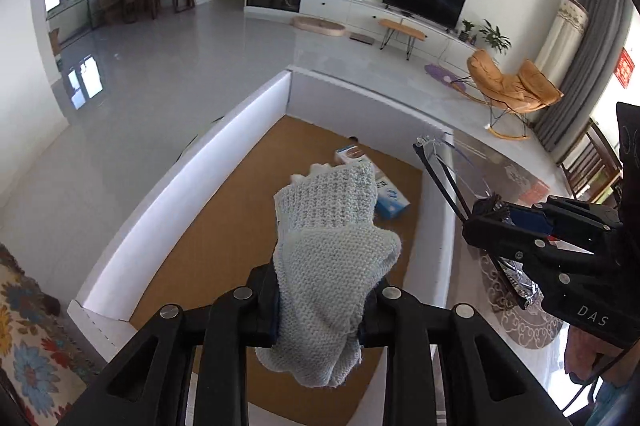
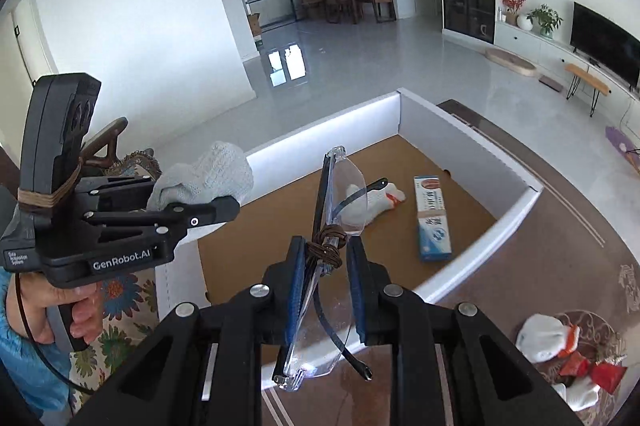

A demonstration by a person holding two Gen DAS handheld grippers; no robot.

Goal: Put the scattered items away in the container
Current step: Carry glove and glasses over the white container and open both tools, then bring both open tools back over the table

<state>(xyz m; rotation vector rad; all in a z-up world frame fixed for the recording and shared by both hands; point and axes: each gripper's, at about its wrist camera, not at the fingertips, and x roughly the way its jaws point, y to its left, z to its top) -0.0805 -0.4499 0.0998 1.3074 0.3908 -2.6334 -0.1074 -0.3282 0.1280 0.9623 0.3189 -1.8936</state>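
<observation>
My left gripper [image 1: 320, 300] is shut on a pale blue knitted cloth [image 1: 332, 250] and holds it above the open white box [image 1: 168, 194] with a brown floor. My right gripper [image 2: 323, 258] is shut on clear safety glasses [image 2: 340, 194] with black arms and a brown cord, held over the box's near edge. Inside the box lie a blue and white carton [image 2: 434, 222] and a white sock with orange trim [image 2: 380, 204]. The left gripper with the cloth [image 2: 208, 174] also shows in the right wrist view. The right gripper with the glasses [image 1: 448, 182] also shows in the left wrist view.
On the brown table [image 2: 540, 258], right of the box, lie a white sock [image 2: 540, 338] and red wrappers [image 2: 592, 372]. A floral cushion [image 1: 28, 338] is left of the box. The living room floor, TV and chairs lie beyond.
</observation>
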